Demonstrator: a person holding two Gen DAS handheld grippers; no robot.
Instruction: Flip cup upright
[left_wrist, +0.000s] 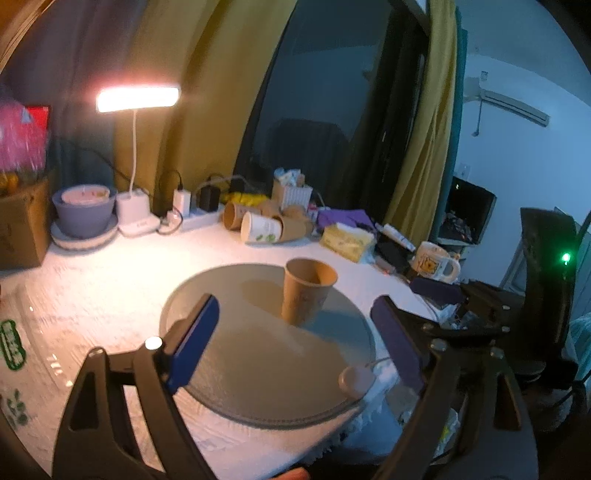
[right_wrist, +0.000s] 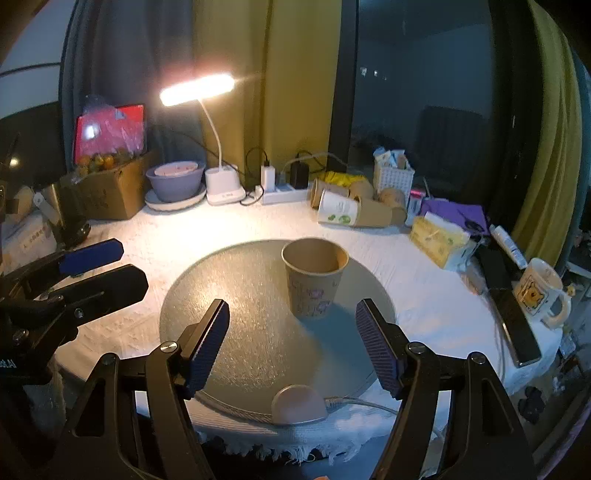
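A brown paper cup (left_wrist: 307, 291) (right_wrist: 314, 281) stands upright, mouth up, on a round grey glass disc (left_wrist: 236, 354) (right_wrist: 255, 317) on the white tablecloth. My left gripper (left_wrist: 295, 343) is open and empty, its blue pads wide apart, a little short of the cup. My right gripper (right_wrist: 291, 339) is open and empty, just in front of the cup, not touching it. The left gripper's fingers (right_wrist: 92, 254) show at the left of the right wrist view; the right gripper's body (left_wrist: 480, 306) shows at the right of the left wrist view.
Several paper cups (right_wrist: 351, 210) lie on their sides at the back. A lit desk lamp (right_wrist: 221, 184), a grey bowl (right_wrist: 175, 182), a power strip (right_wrist: 280, 194), a tissue pack (right_wrist: 439, 236), a mug (right_wrist: 541, 291) and a cardboard box (right_wrist: 107, 192) ring the table. A small pink dome (right_wrist: 298, 404) sits at the disc's near edge.
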